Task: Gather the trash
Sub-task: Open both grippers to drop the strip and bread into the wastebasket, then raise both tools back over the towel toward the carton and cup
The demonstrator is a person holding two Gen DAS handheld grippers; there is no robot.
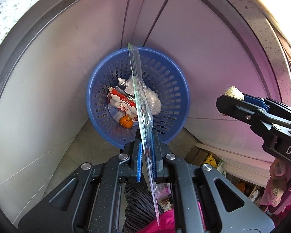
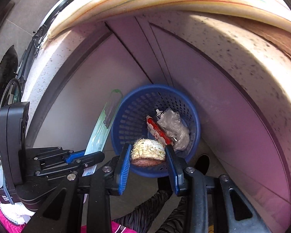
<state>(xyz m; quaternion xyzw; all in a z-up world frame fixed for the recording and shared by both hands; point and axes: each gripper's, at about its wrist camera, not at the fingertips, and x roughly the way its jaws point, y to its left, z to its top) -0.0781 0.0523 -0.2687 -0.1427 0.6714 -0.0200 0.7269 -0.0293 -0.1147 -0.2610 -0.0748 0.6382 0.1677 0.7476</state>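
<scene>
A basket (image 1: 99, 104) is set on the floor (image 1: 83, 136) before the cupboard doors (image 1: 58, 58), beneath the worktop (image 2: 242, 54); a carton (image 1: 122, 104), a bag (image 1: 153, 101) and a fruit (image 1: 126, 121) are held in it

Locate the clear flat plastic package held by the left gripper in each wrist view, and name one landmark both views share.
Left wrist: the clear flat plastic package stands edge-on at centre, clamped in the left gripper, crossing the basket opening.
Right wrist: it slants up left of centre, beside the basket, above the left gripper.
Shared landmark: the round blue perforated plastic basket on the floor, holding trash.
</scene>
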